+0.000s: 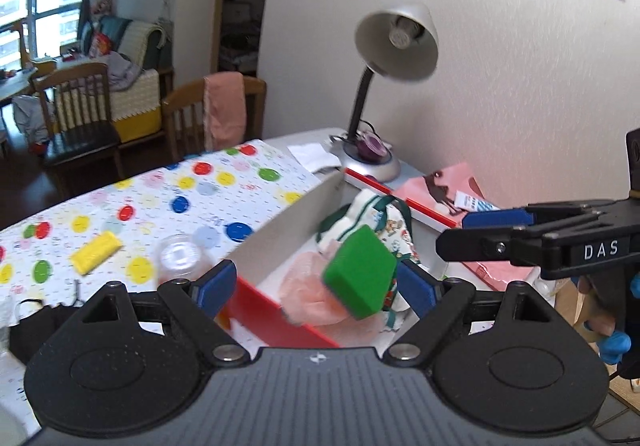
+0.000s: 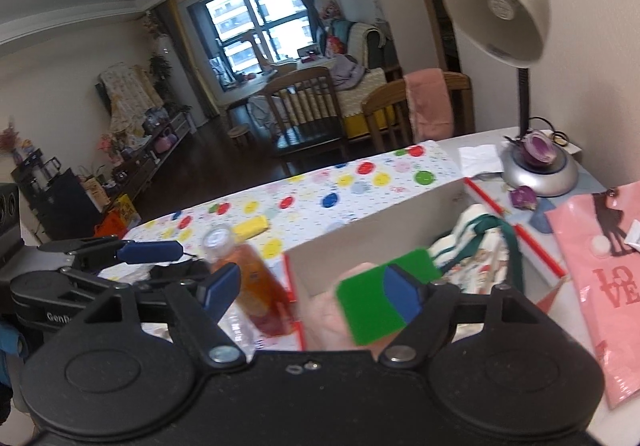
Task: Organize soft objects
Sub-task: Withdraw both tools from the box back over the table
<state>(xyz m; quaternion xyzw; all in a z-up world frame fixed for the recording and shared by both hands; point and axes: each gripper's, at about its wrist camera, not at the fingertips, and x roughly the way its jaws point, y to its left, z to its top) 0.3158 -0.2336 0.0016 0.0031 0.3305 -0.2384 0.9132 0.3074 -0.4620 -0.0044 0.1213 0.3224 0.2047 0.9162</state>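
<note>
A green sponge (image 1: 360, 272) is in mid-air, blurred, over the open white box with red rims (image 1: 280, 234), touching neither finger of my left gripper (image 1: 314, 288), which is open. The box holds a pink cloth (image 1: 308, 294) and a printed fabric bag with green straps (image 1: 380, 222). A yellow sponge (image 1: 96, 252) lies on the dotted tablecloth. My right gripper (image 2: 312, 288) is open above the box; the green sponge (image 2: 380, 294) shows behind its right finger. The right gripper also shows at the right edge of the left wrist view (image 1: 492, 234).
A bottle of orange liquid (image 2: 248, 270) stands by the box's near left corner. A desk lamp (image 1: 376, 94) stands behind the box by the wall. A pink bag (image 2: 600, 278) lies to the right. Wooden chairs (image 1: 216, 114) stand beyond the table's far edge.
</note>
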